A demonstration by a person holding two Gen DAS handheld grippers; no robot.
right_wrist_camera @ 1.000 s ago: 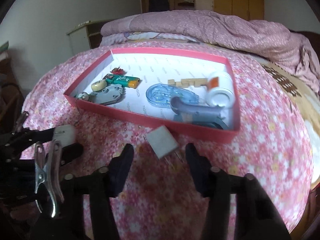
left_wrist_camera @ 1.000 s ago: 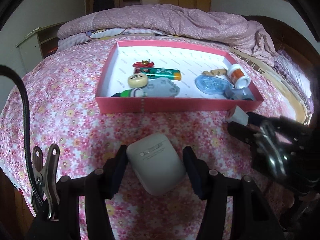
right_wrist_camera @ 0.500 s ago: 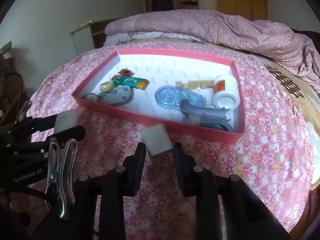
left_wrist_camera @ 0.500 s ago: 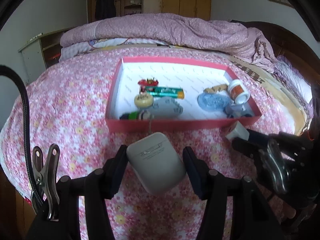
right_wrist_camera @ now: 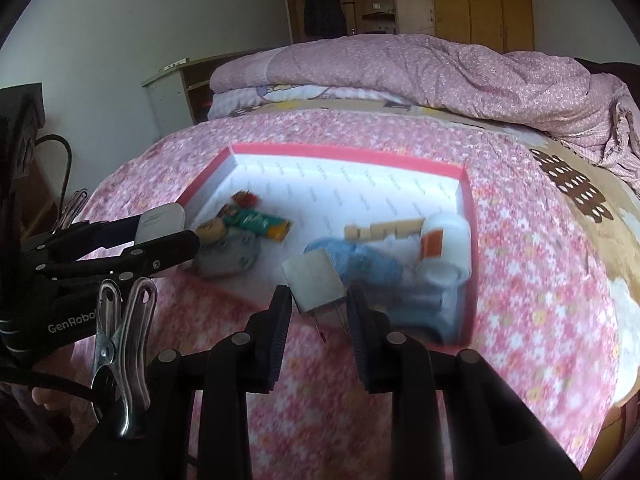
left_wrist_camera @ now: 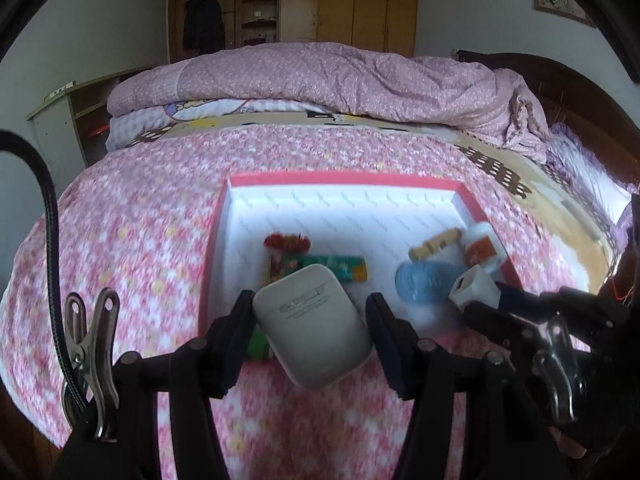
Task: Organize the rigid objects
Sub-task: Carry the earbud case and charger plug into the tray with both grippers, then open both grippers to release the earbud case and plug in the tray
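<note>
Left wrist view: left gripper jaws fairly wide, pinching a rounded white plastic earbud case above the near edge of the pink-rimmed white tray on the pink floral bedspread; crumpled quilt and wooden wardrobe behind. Right wrist view: right gripper jaws narrow, clamping a white square plug adapter, prongs toward camera, over the tray's near edge. Tray contents are motion-blurred.
</note>
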